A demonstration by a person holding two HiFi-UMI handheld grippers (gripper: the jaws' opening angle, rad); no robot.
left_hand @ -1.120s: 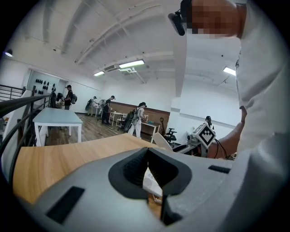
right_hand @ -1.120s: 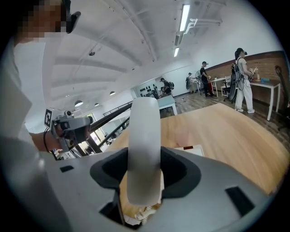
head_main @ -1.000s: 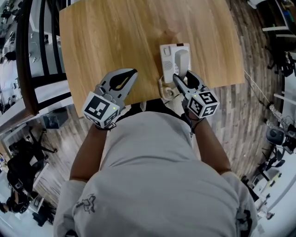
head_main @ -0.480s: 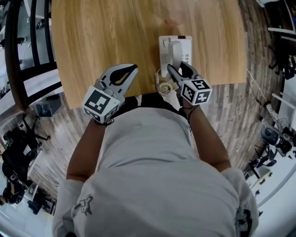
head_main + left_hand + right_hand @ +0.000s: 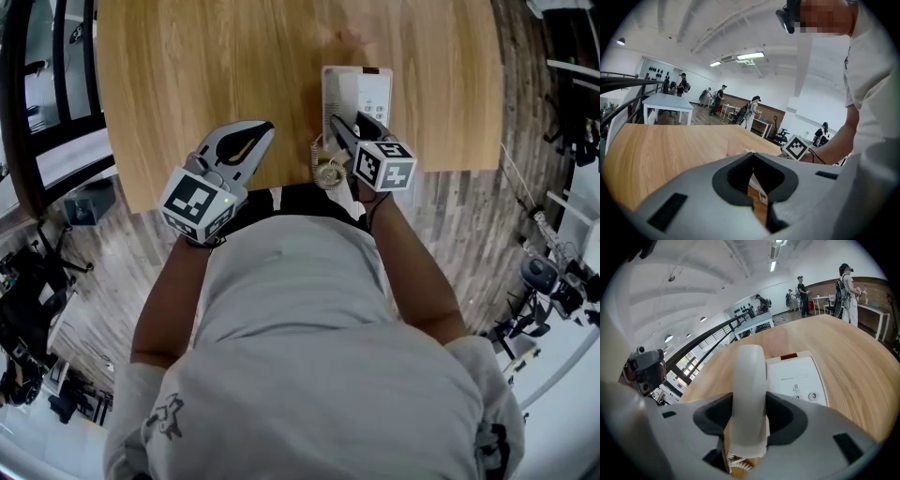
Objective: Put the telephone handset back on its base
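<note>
Left claw [image 5: 265, 129]: jaws together, empty | Right claw [image 5: 351, 127]: jaws clamped on handset [image 5: 749, 390] | Both bare forearms extended forward, elbows bent

The handset [image 5: 749, 394] and base [image 5: 799, 373] are white, the base with a red strip at its far edge. The table [image 5: 216, 66] is pale wood-grain. The left gripper [image 5: 263, 128] and right gripper [image 5: 354, 128] are grey with black jaw lining, and their marker cubes [image 5: 195, 204] carry black-and-white squares.

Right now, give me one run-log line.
right gripper: shut on handset | handset: over base, not released | left gripper: shut, empty, over table edge | coiled cord: at table edge
</note>
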